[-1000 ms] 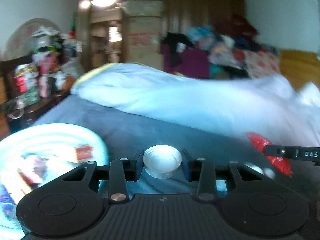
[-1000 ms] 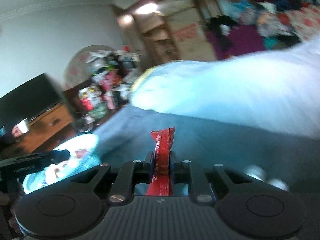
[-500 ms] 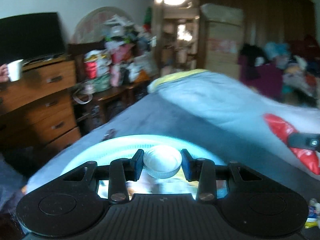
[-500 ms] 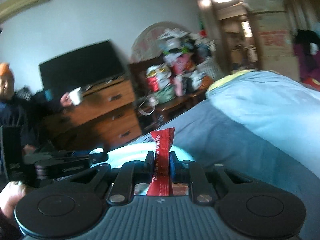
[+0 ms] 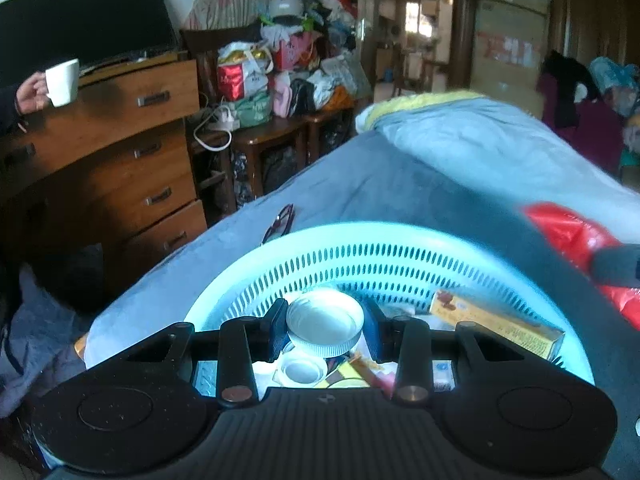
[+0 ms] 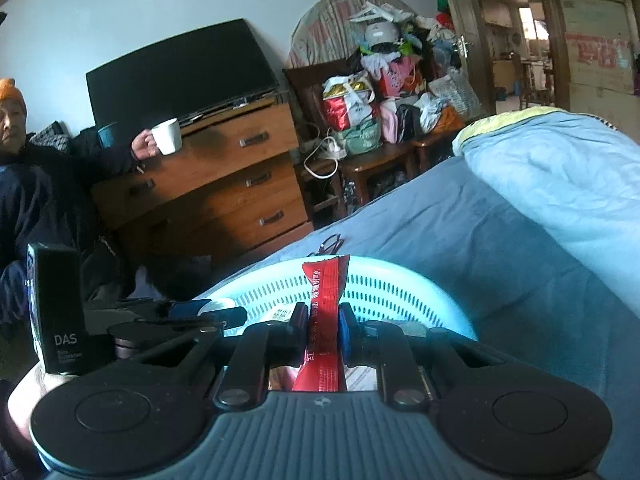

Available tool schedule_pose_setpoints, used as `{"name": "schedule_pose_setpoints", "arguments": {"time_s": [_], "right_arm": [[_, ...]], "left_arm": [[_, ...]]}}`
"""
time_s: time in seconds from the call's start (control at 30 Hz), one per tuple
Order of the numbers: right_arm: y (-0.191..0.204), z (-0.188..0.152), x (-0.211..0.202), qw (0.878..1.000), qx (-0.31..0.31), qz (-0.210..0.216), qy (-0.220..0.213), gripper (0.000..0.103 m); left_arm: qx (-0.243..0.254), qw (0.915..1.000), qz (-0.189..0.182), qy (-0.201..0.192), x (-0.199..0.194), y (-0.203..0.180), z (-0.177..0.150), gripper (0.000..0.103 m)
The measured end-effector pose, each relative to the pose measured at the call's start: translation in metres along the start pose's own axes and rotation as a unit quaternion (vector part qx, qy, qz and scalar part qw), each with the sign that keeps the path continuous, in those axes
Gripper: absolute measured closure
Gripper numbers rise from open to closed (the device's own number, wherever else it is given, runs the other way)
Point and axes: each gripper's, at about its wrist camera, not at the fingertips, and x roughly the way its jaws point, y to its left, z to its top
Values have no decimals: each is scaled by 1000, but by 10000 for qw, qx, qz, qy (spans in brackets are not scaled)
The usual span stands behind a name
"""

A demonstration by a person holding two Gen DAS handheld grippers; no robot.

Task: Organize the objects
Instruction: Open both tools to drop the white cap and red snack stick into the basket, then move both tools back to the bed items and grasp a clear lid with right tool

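Note:
My left gripper (image 5: pixel 323 330) is shut on a white screw lid (image 5: pixel 325 327), held over a light blue slotted basket (image 5: pixel 360 256) on the bed. Inside the basket lie a yellow box (image 5: pixel 496 326), another white lid (image 5: pixel 301 372) and several small packets. My right gripper (image 6: pixel 323 330) is shut on a red sachet (image 6: pixel 325 312), which stands upright above the same basket (image 6: pixel 400 280). In the left wrist view the red sachet (image 5: pixel 568 240) and the right gripper's tip show at the right edge. In the right wrist view the left gripper (image 6: pixel 192 316) reaches over the basket from the left.
The basket sits on a grey-blue bed sheet (image 6: pixel 500 240) with a rolled light blue quilt (image 6: pixel 560 160) behind. Glasses (image 5: pixel 280 222) lie on the sheet past the basket. Beyond the bed stand a wooden dresser (image 6: pixel 224 184) and piled bags (image 6: pixel 376 112). A seated person holds a white mug (image 6: pixel 168 136).
Both grippers swung left from over the bed to above the blue basket, each keeping its hold. The basket now fills the lower middle of both views.

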Motion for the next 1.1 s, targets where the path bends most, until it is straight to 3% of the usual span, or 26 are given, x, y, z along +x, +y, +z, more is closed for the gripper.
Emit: {"name": "schedule_pose_setpoints", "arguments": {"time_s": [0.73, 0.77, 0.83, 0.87, 0.9, 0.93, 1.1], "right_arm": [[-1, -12, 28, 9999, -26, 55, 121, 84], [-1, -12, 27, 9999, -41, 51, 117, 81], [-2, -12, 26, 9999, -67, 25, 98, 66], [-3, -13, 25, 10000, -59, 23, 66, 43], [-3, -13, 23, 10000, -61, 4, 10, 33], [-3, -14, 21, 10000, -77, -33, -47, 33], [-10, -19, 4, 9997, 69, -7, -219, 34]], "left_arm": [[-39, 9999, 40, 129, 19, 8, -7, 63], [-54, 9999, 52, 127, 19, 8, -7, 62], [-55, 9999, 74, 110, 19, 7, -6, 46], [-40, 9999, 120, 87, 18, 6, -6, 29], [-16, 9998, 184, 25, 16, 5, -6, 22], [13, 9997, 232, -51, 14, 4, -5, 15], [27, 9997, 221, -124, 5, -1, -1, 14]]}}
